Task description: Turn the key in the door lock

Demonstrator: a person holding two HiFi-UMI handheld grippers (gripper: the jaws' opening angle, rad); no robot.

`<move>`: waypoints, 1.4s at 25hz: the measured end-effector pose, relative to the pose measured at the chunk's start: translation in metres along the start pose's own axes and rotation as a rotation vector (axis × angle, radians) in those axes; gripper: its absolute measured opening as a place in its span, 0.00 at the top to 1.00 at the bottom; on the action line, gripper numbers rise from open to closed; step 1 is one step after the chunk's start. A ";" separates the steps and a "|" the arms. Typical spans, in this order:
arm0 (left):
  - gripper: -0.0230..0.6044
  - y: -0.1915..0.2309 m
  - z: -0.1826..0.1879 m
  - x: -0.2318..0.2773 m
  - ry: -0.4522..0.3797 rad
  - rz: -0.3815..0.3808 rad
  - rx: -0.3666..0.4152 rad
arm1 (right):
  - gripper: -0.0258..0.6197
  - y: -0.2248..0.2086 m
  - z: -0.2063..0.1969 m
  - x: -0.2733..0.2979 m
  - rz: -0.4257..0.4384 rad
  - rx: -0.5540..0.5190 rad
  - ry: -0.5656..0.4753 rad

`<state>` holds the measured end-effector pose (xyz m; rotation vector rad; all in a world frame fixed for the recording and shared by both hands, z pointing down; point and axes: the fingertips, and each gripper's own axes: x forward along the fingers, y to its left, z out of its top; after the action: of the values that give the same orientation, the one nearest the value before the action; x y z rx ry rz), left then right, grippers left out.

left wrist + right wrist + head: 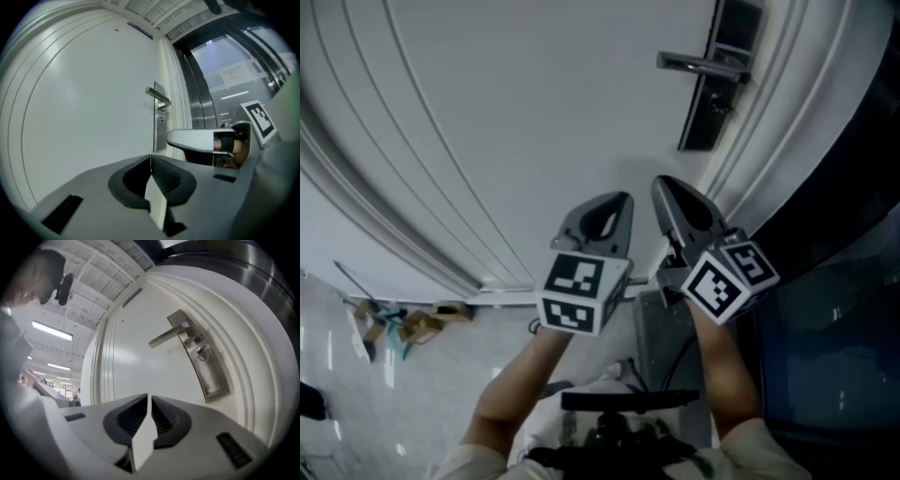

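Beneath the handle (171, 336), the key (201, 352) looks small and stiff, best pinched at its head; left gripper (150, 158) and right gripper (149, 398) jaws closed, empty.

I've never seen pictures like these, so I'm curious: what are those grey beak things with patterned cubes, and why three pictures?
They are grippers, squeeze tools a person holds, one per hand. The head view comes from a camera on the person's head. The other two come from cameras riding on the left gripper and the right gripper. Both are shut and hold nothing. Ahead stands a white door with a handle and a key in its lock plate.
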<state>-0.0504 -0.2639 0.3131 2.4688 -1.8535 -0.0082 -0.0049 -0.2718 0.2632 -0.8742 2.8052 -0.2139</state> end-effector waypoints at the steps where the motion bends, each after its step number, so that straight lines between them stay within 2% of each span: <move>1: 0.94 0.001 -0.001 -0.007 -0.002 0.004 0.006 | 0.91 0.007 -0.005 -0.002 -0.015 -0.039 0.007; 5: 0.94 0.002 -0.009 -0.040 -0.001 0.013 0.022 | 0.93 0.042 -0.023 -0.011 -0.050 -0.158 0.026; 11: 0.94 0.004 -0.029 -0.094 0.014 0.017 0.026 | 0.95 0.094 -0.060 -0.028 -0.096 -0.205 0.059; 20: 0.94 -0.004 -0.040 -0.175 0.001 0.011 0.043 | 0.95 0.172 -0.086 -0.061 -0.136 -0.296 0.076; 28: 0.94 -0.012 -0.050 -0.206 0.013 -0.012 0.044 | 0.95 0.197 -0.095 -0.083 -0.204 -0.293 0.105; 35: 0.94 -0.013 -0.055 -0.222 0.015 -0.015 0.037 | 0.95 0.212 -0.101 -0.092 -0.222 -0.301 0.113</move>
<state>-0.0984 -0.0453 0.3609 2.4994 -1.8464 0.0441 -0.0695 -0.0384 0.3334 -1.2800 2.8872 0.1375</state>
